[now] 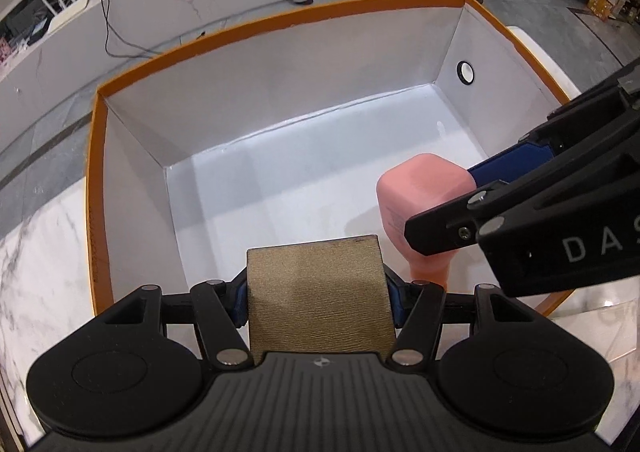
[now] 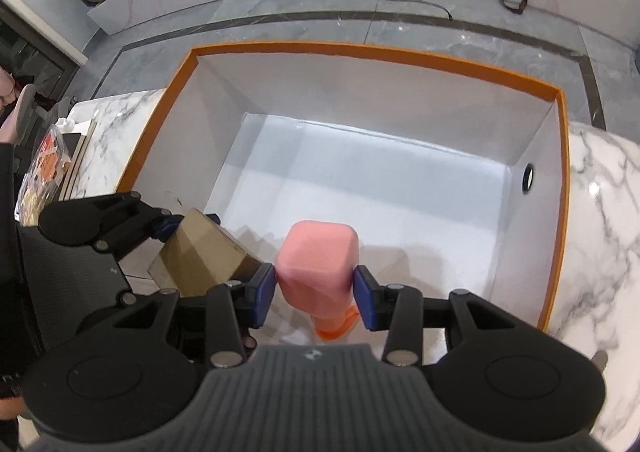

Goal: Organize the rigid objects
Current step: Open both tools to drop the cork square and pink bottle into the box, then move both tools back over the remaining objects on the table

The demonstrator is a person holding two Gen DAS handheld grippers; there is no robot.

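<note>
A white marble counter (image 2: 600, 211) carries an open box (image 1: 280, 17) with an orange rim and white interior. Nearest, the left gripper (image 1: 318, 292) clamps a tan block (image 1: 316, 292) over the box's near edge. Beside it, the right gripper (image 2: 316, 292) clasps a pink bottle (image 2: 316, 256), cap toward the camera and partly hidden. Beyond, the box floor lies bare to the far wall; a round hole (image 1: 465, 72) pierces the right wall.

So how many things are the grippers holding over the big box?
2. A brown block in the left gripper, and a pink bottle in the right gripper, both above the orange-rimmed box.
</note>
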